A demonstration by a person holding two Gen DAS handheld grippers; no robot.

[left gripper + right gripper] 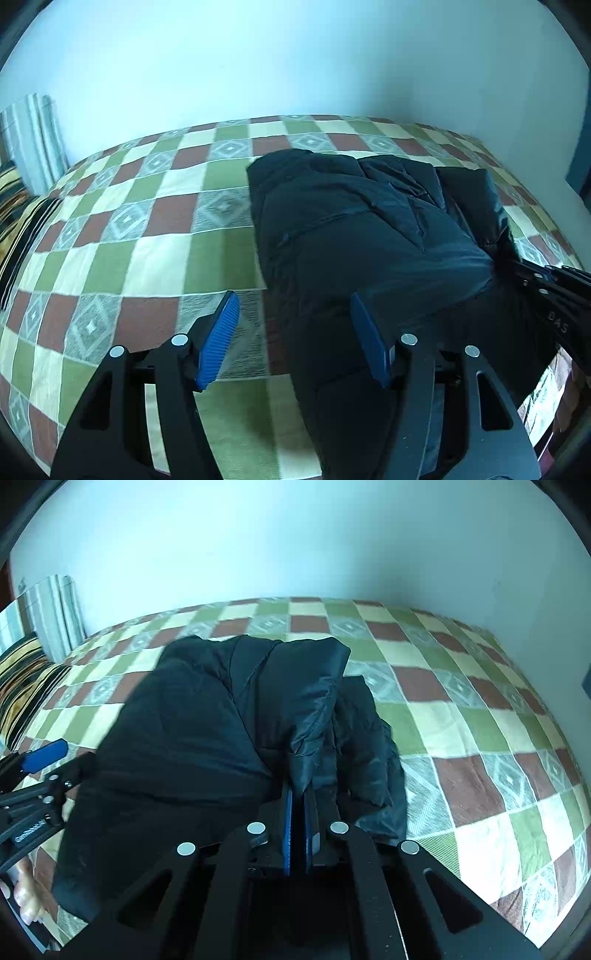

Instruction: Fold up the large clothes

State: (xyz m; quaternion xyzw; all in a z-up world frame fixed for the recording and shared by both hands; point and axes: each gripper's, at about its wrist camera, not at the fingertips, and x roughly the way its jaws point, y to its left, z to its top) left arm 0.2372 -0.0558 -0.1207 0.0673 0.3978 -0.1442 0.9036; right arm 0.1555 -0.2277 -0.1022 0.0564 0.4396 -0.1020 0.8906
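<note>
A large black padded jacket (351,221) lies bunched on a checkered bedspread (147,221). My left gripper (291,325) is open, its blue pads apart over the jacket's left edge, holding nothing. My right gripper (298,794) is shut on a fold of the jacket (221,720) and lifts that fold off the bed. The right gripper also shows at the right edge of the left wrist view (498,264), buried in the fabric. The left gripper shows at the left edge of the right wrist view (55,757).
The bedspread (461,720) runs back to a pale wall (295,55). A striped pillow (22,686) and a striped cloth (55,609) sit at the far left. The bed's near edge is at the lower right of the left wrist view (546,391).
</note>
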